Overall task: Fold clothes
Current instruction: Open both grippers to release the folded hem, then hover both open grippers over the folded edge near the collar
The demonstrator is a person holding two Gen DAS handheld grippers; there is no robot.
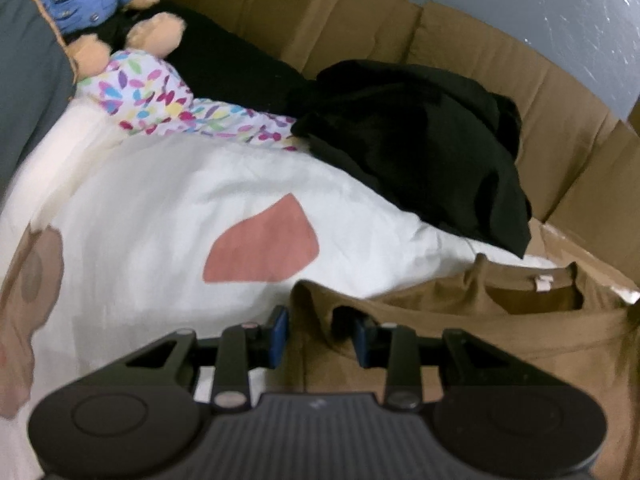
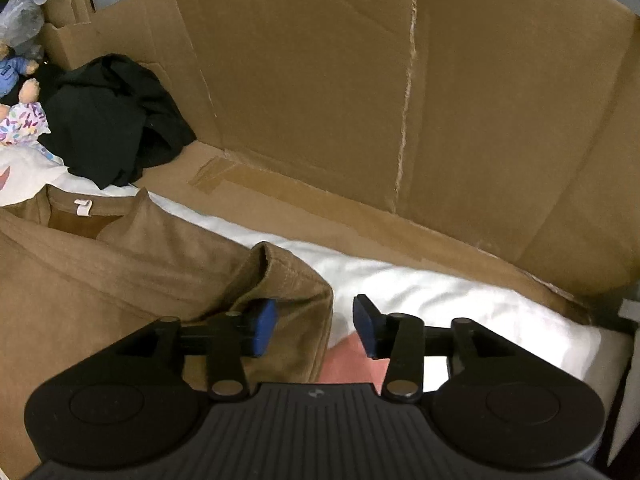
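Brown shirt (image 1: 480, 344): left claw (image 1: 320, 334) pinches its sleeve; right claw (image 2: 315, 326) spread, empty.

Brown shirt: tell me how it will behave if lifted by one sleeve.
The brown shirt is probably floppy: its sleeve already lies rolled and creased on the white bedding. It would likely drape and trail rather than keep its shape. The matte, slightly fuzzy cloth looks unlikely to slip from a grip.
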